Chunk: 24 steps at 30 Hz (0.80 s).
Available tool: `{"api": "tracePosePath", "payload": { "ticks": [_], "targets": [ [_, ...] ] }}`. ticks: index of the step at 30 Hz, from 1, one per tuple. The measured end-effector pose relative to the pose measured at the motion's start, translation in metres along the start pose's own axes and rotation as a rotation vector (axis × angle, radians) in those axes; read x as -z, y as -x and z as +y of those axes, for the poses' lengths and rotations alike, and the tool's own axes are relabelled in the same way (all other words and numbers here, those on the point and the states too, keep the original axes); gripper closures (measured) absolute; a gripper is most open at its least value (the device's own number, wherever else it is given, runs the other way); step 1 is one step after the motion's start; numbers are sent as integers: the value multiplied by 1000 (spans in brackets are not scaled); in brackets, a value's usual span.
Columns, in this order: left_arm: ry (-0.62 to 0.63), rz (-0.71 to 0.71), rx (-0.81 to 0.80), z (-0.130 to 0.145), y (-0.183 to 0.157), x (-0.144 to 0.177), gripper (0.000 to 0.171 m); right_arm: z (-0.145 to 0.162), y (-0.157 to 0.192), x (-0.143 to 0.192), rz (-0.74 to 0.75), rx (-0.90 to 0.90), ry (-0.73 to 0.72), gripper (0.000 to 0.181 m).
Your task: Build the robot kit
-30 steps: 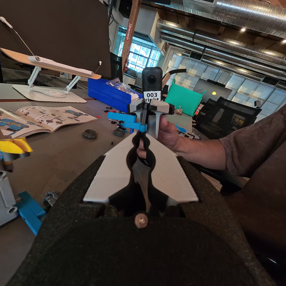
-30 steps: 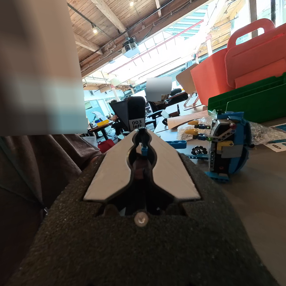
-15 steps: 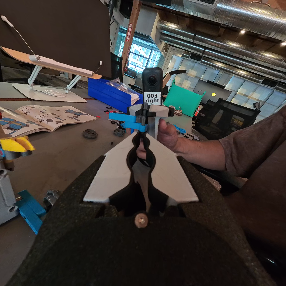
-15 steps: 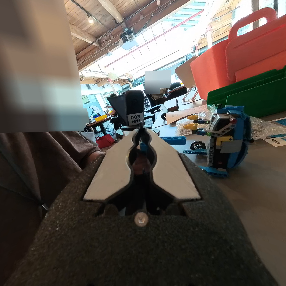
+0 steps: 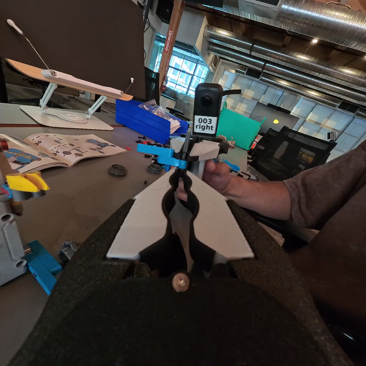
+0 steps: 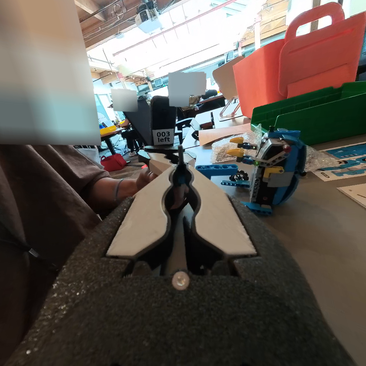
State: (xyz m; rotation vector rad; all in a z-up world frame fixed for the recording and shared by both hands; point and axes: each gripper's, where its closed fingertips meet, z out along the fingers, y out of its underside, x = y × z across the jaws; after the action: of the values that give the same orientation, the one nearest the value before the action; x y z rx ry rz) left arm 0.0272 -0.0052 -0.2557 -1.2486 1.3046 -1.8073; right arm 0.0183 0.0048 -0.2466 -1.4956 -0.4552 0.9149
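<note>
Both tools meet tip to tip above the table. The left tool pinches a blue beam piece. The right tool pinches a thin dark axle standing through it

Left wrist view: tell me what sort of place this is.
Probably an open-plan office or workshop: bare ceiling ducts, office chairs, and a table strewn with a building-brick manual and parts bin.

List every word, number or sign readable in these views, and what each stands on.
I won't quote writing; these things bear it:
White label on the black camera: legible.
Second white label on the other camera: legible.
Open instruction booklet: step numbers legible, the rest drawings.
Red vertical sign on the wooden post: too small.
Printed sheets behind the toy model: blurred.
</note>
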Motion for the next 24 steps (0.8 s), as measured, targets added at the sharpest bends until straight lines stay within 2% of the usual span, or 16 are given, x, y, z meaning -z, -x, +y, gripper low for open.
{"api": "tracePosePath", "payload": {
  "ticks": [7, 11, 13, 16, 18, 20, 22, 24],
  "targets": [
    [5, -18, -2, 1, 3, -1, 170, 1, -3, 1, 57, 83, 28, 175],
    [-26, -53, -33, -4, 4, 2, 169, -9, 3, 4, 70, 120, -6, 171],
    [-44, -80, -2, -8, 13, 7, 170, -23, 6, 18, 41, 96, -77, 156],
    [-51, -107, 5, -10, 21, 12, 169, -34, -14, 52, 131, 78, -94, 153],
    [-36, -133, -32, -10, 24, 14, 169, -31, -39, 81, 278, 96, -13, 156],
    [19, -174, -123, -5, 28, 15, 169, -13, -62, 113, 397, 75, 150, 156],
    [97, -223, -233, 4, 33, 15, 169, 25, -75, 141, 460, 52, 395, 163],
    [134, -214, -269, 11, 31, 10, 169, 62, -78, 156, 476, 43, 591, 158]
  ]
}}
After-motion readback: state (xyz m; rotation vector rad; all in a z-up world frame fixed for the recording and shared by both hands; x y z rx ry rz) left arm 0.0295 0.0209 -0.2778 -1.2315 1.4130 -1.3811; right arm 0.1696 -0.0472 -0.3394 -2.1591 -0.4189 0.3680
